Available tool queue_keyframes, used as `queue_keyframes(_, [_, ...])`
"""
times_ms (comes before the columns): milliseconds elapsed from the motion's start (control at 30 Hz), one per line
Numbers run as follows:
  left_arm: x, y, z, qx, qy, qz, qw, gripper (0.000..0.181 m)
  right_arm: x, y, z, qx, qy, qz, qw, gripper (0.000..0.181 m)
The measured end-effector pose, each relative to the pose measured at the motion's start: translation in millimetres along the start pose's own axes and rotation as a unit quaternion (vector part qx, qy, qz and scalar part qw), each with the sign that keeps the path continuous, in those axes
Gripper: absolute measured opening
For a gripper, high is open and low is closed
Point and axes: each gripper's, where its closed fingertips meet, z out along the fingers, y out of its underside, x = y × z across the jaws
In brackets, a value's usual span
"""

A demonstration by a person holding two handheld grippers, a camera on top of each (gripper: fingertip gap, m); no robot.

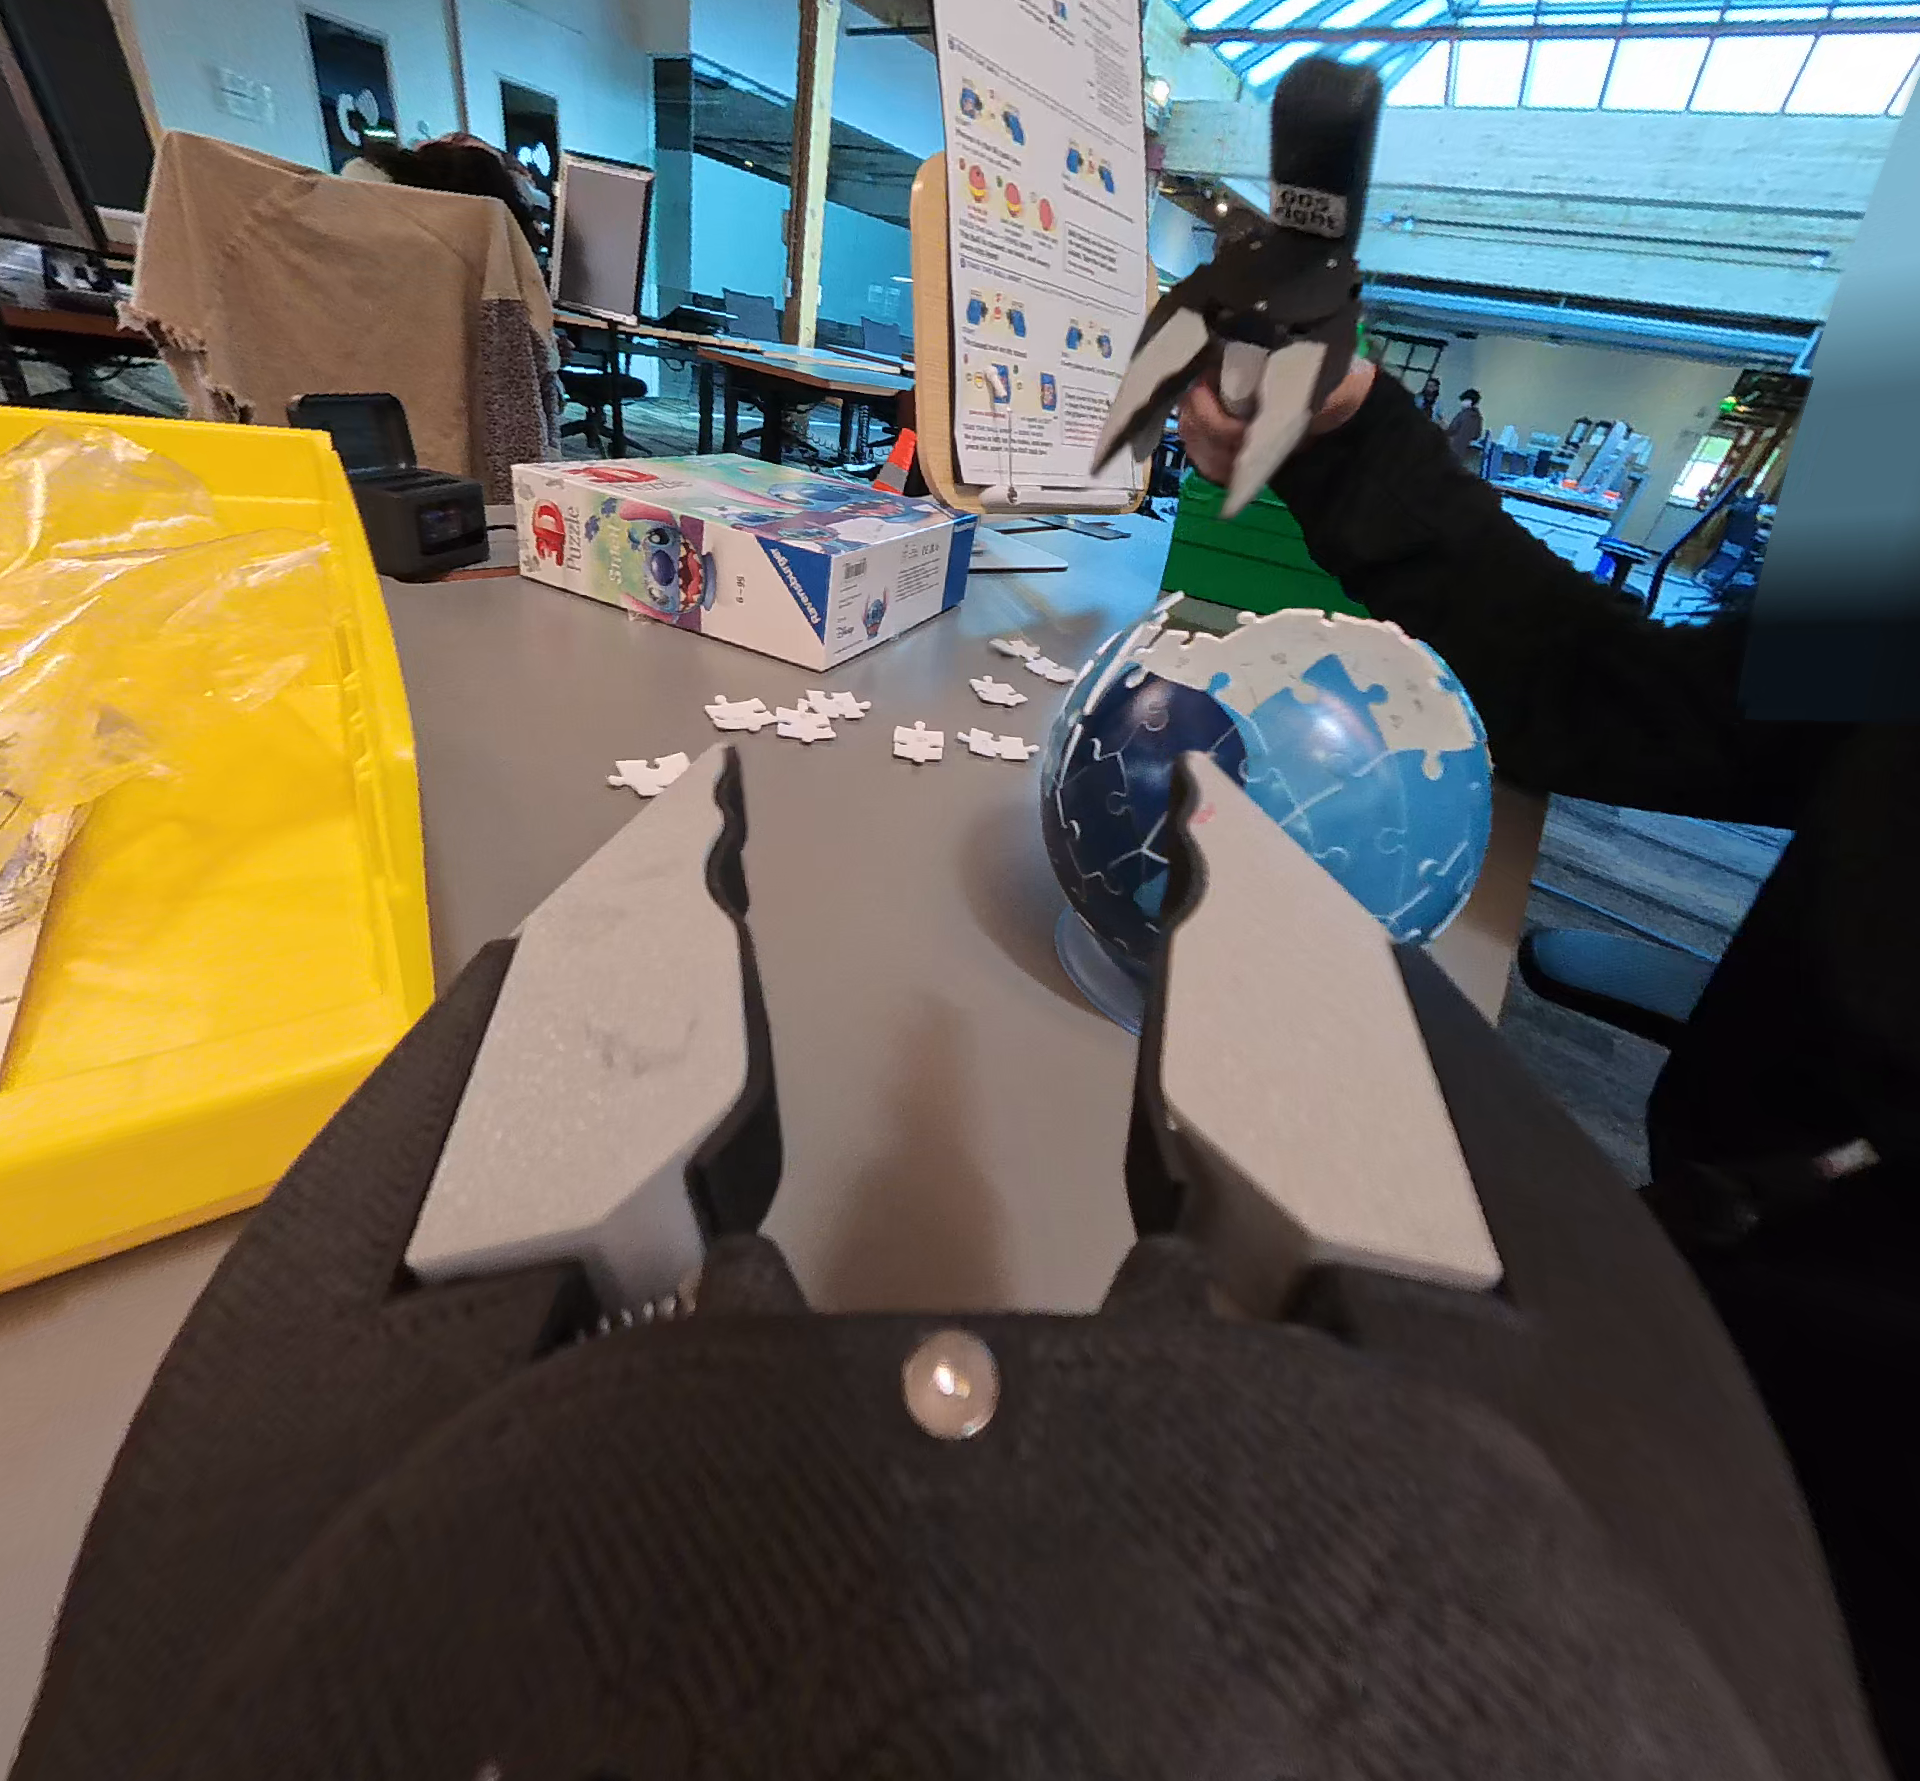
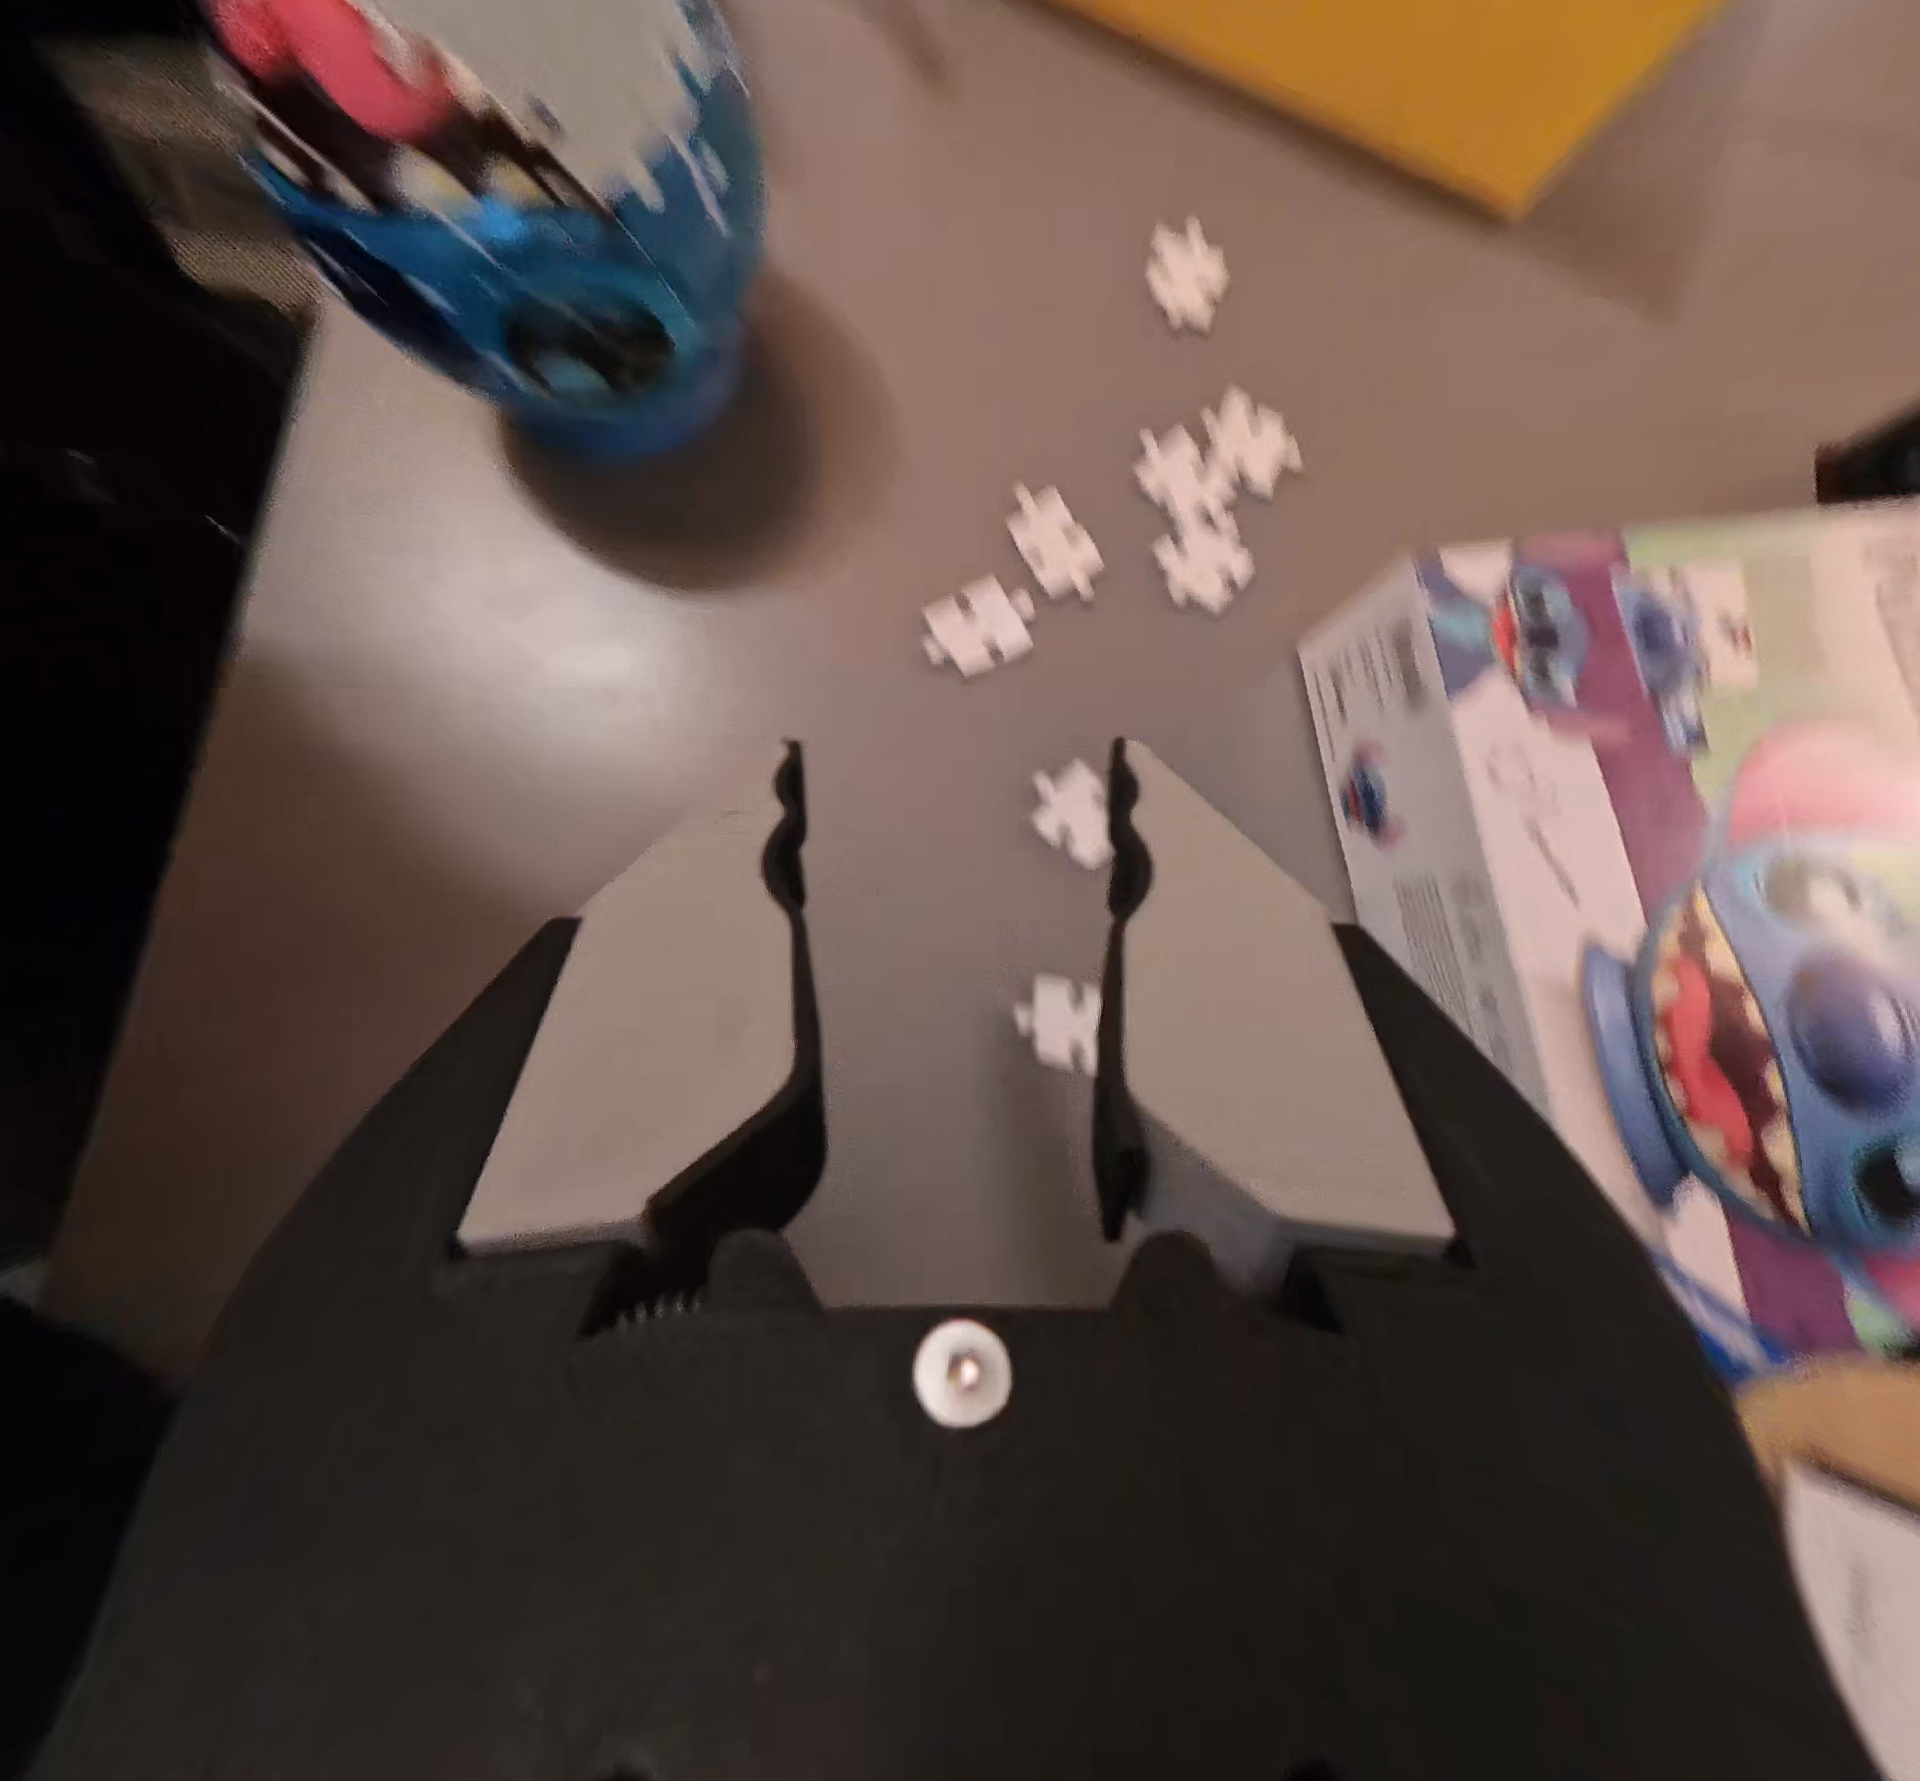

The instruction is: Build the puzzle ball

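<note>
The half-built blue puzzle ball [image 1: 1309, 775] stands on a light blue ring stand [image 1: 1091, 973] on the grey table, its top open with a jagged rim. It also shows blurred in the right wrist view [image 2: 488, 173]. Several loose white puzzle pieces [image 1: 800, 718] lie on the table behind it; they also show in the right wrist view [image 2: 1195, 505]. My left gripper [image 1: 961, 765] is open and empty, low over the table just left of the ball. My right gripper [image 2: 956, 755] is open and empty; in the left wrist view it [image 1: 1174, 484] hangs high above the ball, pointing down.
A yellow bin [image 1: 208, 900] with clear plastic bags sits at the left. The puzzle box [image 1: 748, 568] lies behind the pieces and shows in the right wrist view [image 2: 1621, 900]. An instruction sheet [image 1: 1039, 173] stands on a holder at the back. A green block [image 1: 1236, 552] stands behind the ball.
</note>
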Motion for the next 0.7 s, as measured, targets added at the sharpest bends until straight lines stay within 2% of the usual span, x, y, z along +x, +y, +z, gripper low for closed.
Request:
queue_keyframes(67, [5,3,1,-0.01,0.012,0.003,1.0,0.086,-17,-21,13,0.06,-0.027,-0.008,0.998,0.083])
queue_keyframes(100, [10,5,1,-0.021,0.027,0.002,0.999,0.089,-26,-24,23,0.069,-0.041,-0.006,0.997,0.087])
queue_keyframes(167, [24,14,1,-0.051,0.064,-0.005,0.997,0.094,-41,-16,48,0.052,-0.055,0.008,0.997,0.092])
queue_keyframes(233, [37,25,1,-0.089,0.084,-0.005,0.992,0.098,-66,-13,73,0.07,-0.078,0.014,0.994,0.094])
queue_keyframes(267, [40,31,2,-0.109,0.083,0.003,0.991,0.101,-77,-11,85,0.081,-0.084,0.017,0.993,0.09])
queue_keyframes(367, [45,43,7,-0.146,0.064,0.049,0.986,0.105,-91,-4,113,0.073,-0.066,0.026,0.995,0.095])
queue_keyframes(433, [47,47,9,-0.158,0.061,0.065,0.983,0.103,-94,-14,116,0.091,-0.051,0.024,0.994,0.097])
queue_keyframes(533, [44,47,9,-0.159,0.049,0.062,0.984,0.103,-93,-40,107,0.178,-0.032,0.034,0.983,0.093])
queue_keyframes(600, [43,46,10,-0.157,0.039,0.067,0.984,0.102,-92,-51,102,0.225,-0.03,0.047,0.973,0.098])
queue_keyframes(700, [44,47,11,-0.161,0.038,0.073,0.984,0.102,-97,-49,102,0.234,-0.06,0.066,0.968,0.103])
